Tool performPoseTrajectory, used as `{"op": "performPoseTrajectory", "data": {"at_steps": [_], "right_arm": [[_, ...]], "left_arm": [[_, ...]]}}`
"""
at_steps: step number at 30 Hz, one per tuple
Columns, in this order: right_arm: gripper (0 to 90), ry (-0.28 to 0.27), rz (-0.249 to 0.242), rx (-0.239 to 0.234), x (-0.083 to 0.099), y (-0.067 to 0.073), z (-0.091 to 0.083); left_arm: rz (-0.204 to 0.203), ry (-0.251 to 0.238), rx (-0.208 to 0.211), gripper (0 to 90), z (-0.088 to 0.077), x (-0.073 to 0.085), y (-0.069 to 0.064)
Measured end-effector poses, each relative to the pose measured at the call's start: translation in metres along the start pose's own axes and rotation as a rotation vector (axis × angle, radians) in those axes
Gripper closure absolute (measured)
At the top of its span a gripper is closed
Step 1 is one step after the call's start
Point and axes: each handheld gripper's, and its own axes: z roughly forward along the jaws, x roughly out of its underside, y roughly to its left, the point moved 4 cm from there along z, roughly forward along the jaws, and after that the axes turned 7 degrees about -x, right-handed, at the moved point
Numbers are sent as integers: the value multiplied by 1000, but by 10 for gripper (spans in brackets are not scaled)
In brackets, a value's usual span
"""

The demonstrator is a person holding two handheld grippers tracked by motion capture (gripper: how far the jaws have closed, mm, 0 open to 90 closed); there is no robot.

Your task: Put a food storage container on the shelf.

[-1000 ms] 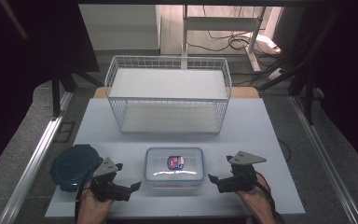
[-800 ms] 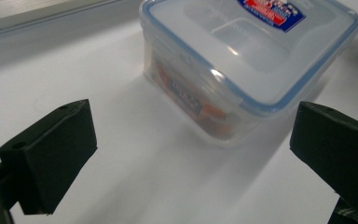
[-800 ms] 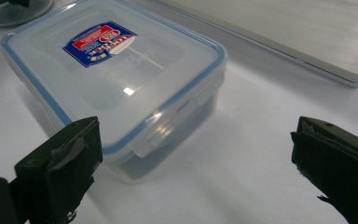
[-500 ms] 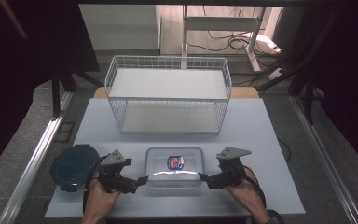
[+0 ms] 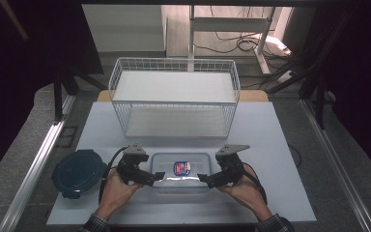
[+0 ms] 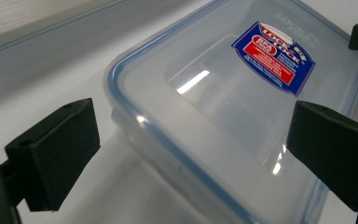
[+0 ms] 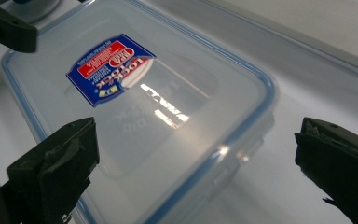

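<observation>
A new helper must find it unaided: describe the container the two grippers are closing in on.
Start at the white wire basket at the back of the white table, then come toward the near edge. There, between the left gripper and the right gripper, lies a clear rectangular container with a blue-rimmed lid. Unlike the dark round container to its left, it is see-through and has a red-and-blue label.

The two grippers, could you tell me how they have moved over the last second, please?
Both closed in on the clear container: the left gripper moved right, the right gripper left, jaws open at its ends. Nothing is gripped yet. The container, round lid and wire basket stayed put.
</observation>
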Motion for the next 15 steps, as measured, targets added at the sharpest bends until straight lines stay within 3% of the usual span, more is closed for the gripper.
{"op": "performPoseTrajectory", "data": {"at_steps": [2,3,4,7,10,11,12,13,15], "right_arm": [[0,18,17,-15,0,-3,5],[0,30,53,-52,2,-6,8],[0,30,53,-52,2,-6,8],[0,45,125,-125,7,-8,11],[0,96,185,-210,13,-6,16],[0,93,202,-217,14,-6,16],[29,97,209,-225,16,-6,13],[29,97,209,-225,16,-6,13],[65,97,201,-222,17,-3,9]], "left_arm": [[-33,1,51,9,4,4,4],[-82,1,116,10,7,9,8],[-82,1,116,10,7,9,8],[-125,24,221,24,10,16,9],[-123,29,221,29,6,20,6],[-131,25,225,66,3,21,6],[-167,22,246,160,-3,25,8],[-167,22,246,186,-3,25,8],[-204,17,264,214,-6,30,7]]}}
